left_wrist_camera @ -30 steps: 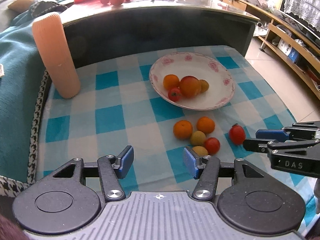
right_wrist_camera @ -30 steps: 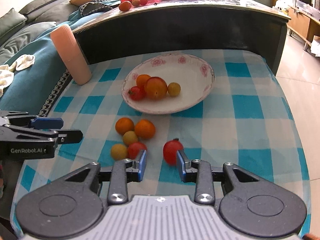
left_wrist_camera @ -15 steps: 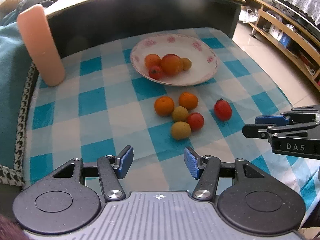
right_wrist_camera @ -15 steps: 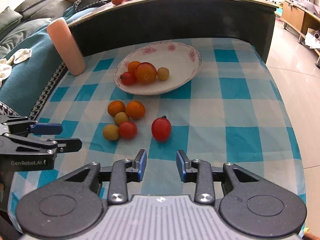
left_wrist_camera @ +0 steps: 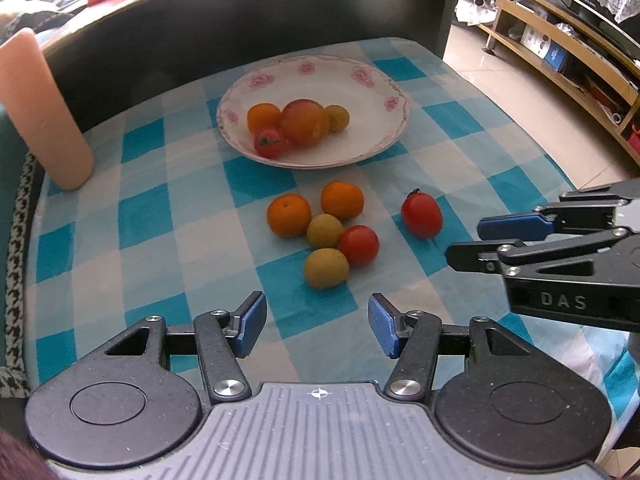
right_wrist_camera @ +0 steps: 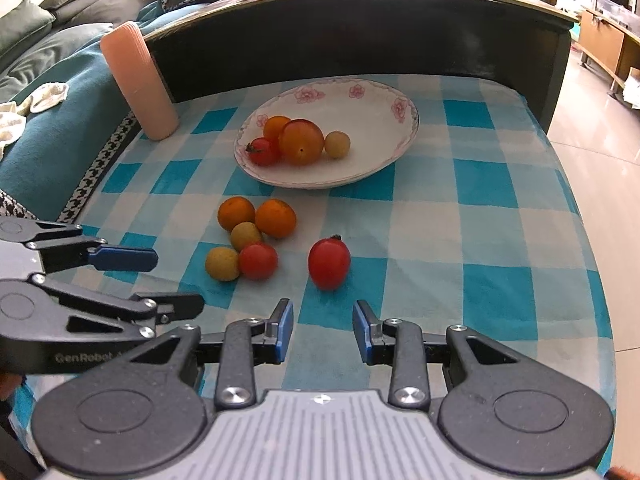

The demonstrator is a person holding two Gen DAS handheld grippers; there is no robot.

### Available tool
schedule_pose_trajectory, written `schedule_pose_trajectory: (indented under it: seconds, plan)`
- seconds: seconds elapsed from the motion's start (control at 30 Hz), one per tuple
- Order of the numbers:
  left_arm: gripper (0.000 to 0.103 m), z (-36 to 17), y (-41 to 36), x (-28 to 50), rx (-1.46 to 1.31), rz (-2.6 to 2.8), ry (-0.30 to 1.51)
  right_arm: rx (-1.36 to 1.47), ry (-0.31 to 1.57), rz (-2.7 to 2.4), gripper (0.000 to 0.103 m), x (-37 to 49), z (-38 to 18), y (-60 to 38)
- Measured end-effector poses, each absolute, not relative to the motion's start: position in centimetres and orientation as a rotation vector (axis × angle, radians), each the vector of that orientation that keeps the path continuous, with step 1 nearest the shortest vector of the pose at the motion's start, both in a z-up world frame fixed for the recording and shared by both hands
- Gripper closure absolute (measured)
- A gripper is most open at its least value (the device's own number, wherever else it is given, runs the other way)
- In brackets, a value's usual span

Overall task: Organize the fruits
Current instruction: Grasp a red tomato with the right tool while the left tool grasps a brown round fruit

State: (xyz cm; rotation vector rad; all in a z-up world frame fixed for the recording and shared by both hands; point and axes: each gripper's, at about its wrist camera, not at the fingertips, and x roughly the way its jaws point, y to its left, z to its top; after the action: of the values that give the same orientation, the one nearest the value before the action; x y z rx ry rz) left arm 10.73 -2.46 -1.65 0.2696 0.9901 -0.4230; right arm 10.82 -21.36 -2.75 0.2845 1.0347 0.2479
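Blue-and-white checked cloth (left_wrist_camera: 160,216) covered the low surface, backed by a dark curved counter (left_wrist_camera: 248,20) with red fruit along its top. Peach cylinder (left_wrist_camera: 40,108) stood at the cloth's left edge, beside teal fabric. Tiled floor and wooden shelving (left_wrist_camera: 560,40) lay to the right.

Floral plate (left_wrist_camera: 372,92) held four fruits. Just in front of it on the cloth: five clustered fruits (left_wrist_camera: 324,232), touching one another. Lone red tomato (right_wrist_camera: 329,263) lay slightly apart, on the cloth.

Left gripper (left_wrist_camera: 316,328) jaws apart, empty, near the cluster. Right gripper (right_wrist_camera: 323,330) jaws narrowly apart, empty, tomato just ahead, not touching.
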Motion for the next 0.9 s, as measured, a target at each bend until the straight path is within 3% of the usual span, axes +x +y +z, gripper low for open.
schedule_pose_trajectory:
  seconds: [0.7,0.9]
  plan:
    - [0.038,-3.5,-3.5,13.0,0.277,-0.429,1.009,0.26,1.061,0.252,0.057,14.8,-5.2,-20.1]
    - [0.052,-4.2,-3.7,13.6,0.261,-0.427,1.021,0.282,1.067,0.246,0.061,14.6,-5.2,-20.6]
